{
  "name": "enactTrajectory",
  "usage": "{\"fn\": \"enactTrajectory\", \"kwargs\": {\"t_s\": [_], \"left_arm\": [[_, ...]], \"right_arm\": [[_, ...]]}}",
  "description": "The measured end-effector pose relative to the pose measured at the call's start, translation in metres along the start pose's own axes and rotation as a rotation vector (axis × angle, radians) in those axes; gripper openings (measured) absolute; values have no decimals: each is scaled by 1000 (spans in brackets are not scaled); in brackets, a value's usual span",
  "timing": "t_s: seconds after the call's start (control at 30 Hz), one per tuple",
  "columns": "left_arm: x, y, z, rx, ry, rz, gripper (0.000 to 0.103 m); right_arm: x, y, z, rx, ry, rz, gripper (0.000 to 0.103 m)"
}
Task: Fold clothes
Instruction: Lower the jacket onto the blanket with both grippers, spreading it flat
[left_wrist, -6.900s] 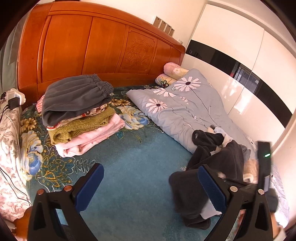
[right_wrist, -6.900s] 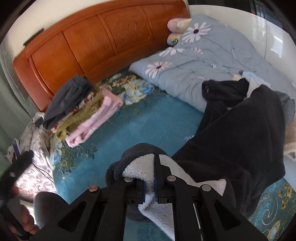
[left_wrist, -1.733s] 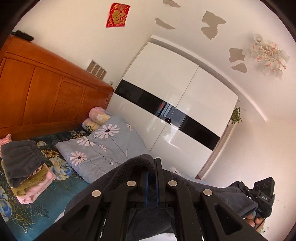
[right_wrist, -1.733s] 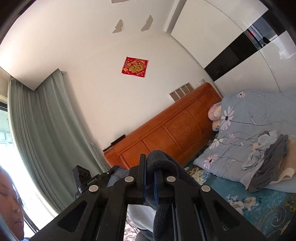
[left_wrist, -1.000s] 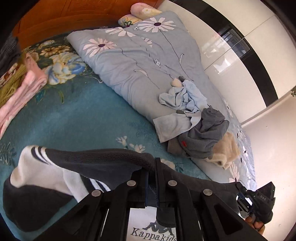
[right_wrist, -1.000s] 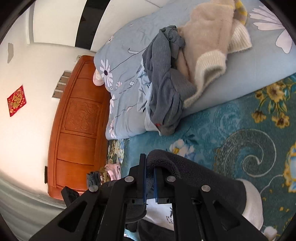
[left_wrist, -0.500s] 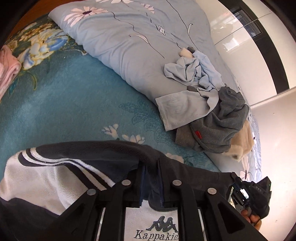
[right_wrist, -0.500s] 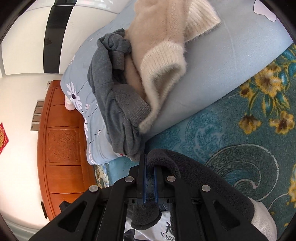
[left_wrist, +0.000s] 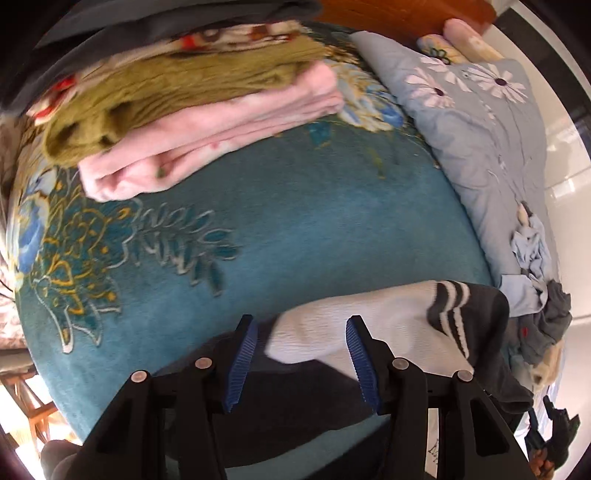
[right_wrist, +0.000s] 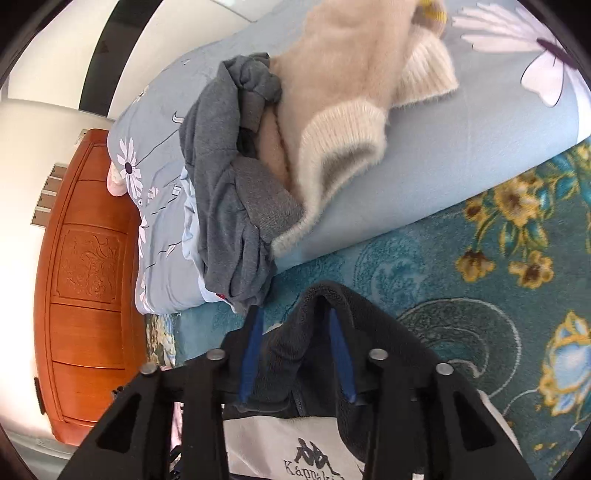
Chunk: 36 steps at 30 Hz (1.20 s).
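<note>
A dark fleece jacket with a white chest panel and striped white sleeve (left_wrist: 373, 325) lies spread on the teal floral bedspread (left_wrist: 295, 221). My left gripper (left_wrist: 299, 350) is open just above its sleeve, holding nothing. In the right wrist view the jacket's dark collar (right_wrist: 321, 332) bunches up between the fingers of my right gripper (right_wrist: 295, 354), which is open; the white logo panel (right_wrist: 295, 443) lies below. The right gripper also shows at the edge of the left wrist view (left_wrist: 554, 432).
A stack of folded clothes (left_wrist: 199, 110) sits at the far left by the wooden headboard (right_wrist: 85, 295). An unfolded pile of a grey garment (right_wrist: 229, 192), a cream sweater (right_wrist: 351, 103) and a light blue garment (left_wrist: 528, 258) lies on the blue daisy quilt (left_wrist: 472, 122).
Both grippers lowered the jacket onto the bedspread and opened, letting it go. The left wrist view has swung toward the folded stack.
</note>
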<state>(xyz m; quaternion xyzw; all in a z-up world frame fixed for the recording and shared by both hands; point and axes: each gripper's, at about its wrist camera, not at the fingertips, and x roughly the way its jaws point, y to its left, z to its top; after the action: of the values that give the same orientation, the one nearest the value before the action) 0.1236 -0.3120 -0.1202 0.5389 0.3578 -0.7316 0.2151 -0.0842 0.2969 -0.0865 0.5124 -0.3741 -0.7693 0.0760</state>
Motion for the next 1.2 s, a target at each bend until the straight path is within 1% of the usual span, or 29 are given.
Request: {"fn": "enactTrajectory", "kwargs": {"t_s": [0.03,0.07,0.13,0.17,0.27,0.3,0.4,0.43,0.47,0.5,0.57,0.6,0.67,0.73,0.77,0.8,0.83,0.9,0.93,0.97,1.0,1.03,1.07,1.1,1.13,1.17,1.2], "left_arm": [[2,12,1,-4,18,17,61],[5,19,2,12,42,41,66],[15,25,2,77,82,74,66],[21,25,0,113,98,68,67],[42,18,-5,184,198,37,67],[47,15,-6,206,219,35,67],[57,4,-7,266,241,49,65],[60,2,-7,273,243,55,55],[61,0,-6,284,245,69,23],[61,-4,-5,310,245,83,14],[58,-16,-3,386,228,108,11],[53,-23,2,426,198,138,11],[39,-36,18,468,115,201,11],[23,-46,43,456,13,254,11],[17,-51,53,452,-37,277,12],[15,-55,61,442,-64,277,15],[14,-58,68,427,-69,260,17],[15,-65,68,405,-48,249,30],[16,-68,67,396,-32,247,42],[14,-70,63,386,-37,243,54],[10,-70,55,375,-63,239,59],[5,-70,48,365,-89,234,62],[0,-68,41,331,-111,221,62],[-6,-64,34,276,-130,199,62],[-12,-60,26,216,-141,162,62],[-12,-56,18,153,-140,98,63],[-8,-55,9,107,-123,19,63]], "right_arm": [[-10,2,-2,-23,-25,-15,47],[-19,3,-4,-45,-42,-30,48],[-31,4,-8,-69,-54,-48,49],[-34,6,-10,-68,-48,-46,49],[-35,-2,-19,-33,-28,-31,49],[-34,-3,-22,-21,-23,-31,49],[-26,-4,-29,-1,3,-27,49],[-24,-4,-32,-1,15,-23,49],[-22,-4,-35,-2,25,-23,49],[-21,-4,-38,-4,32,-24,49],[-21,-5,-41,-4,43,-23,49],[-22,-6,-42,-4,44,-24,49],[-26,-9,-42,-3,38,-35,49],[-32,-13,-41,4,25,-47,49],[-36,-15,-41,7,17,-50,49],[-39,-17,-40,7,10,-54,49],[-42,-18,-40,6,4,-59,49],[-47,-18,-42,-10,-1,-76,49],[-47,-16,-44,-25,5,-76,49],[-47,-15,-46,-39,10,-77,49],[-46,-13,-48,-54,16,-77,49],[-45,-11,-50,-67,23,-74,49],[-41,-9,-53,-75,39,-56,49],[-35,-5,-57,-85,57,-41,49],[-28,-1,-60,-96,75,-26,49],[-20,4,-64,-111,94,-16,49],[-10,10,-68,-125,112,-5,49]]}}
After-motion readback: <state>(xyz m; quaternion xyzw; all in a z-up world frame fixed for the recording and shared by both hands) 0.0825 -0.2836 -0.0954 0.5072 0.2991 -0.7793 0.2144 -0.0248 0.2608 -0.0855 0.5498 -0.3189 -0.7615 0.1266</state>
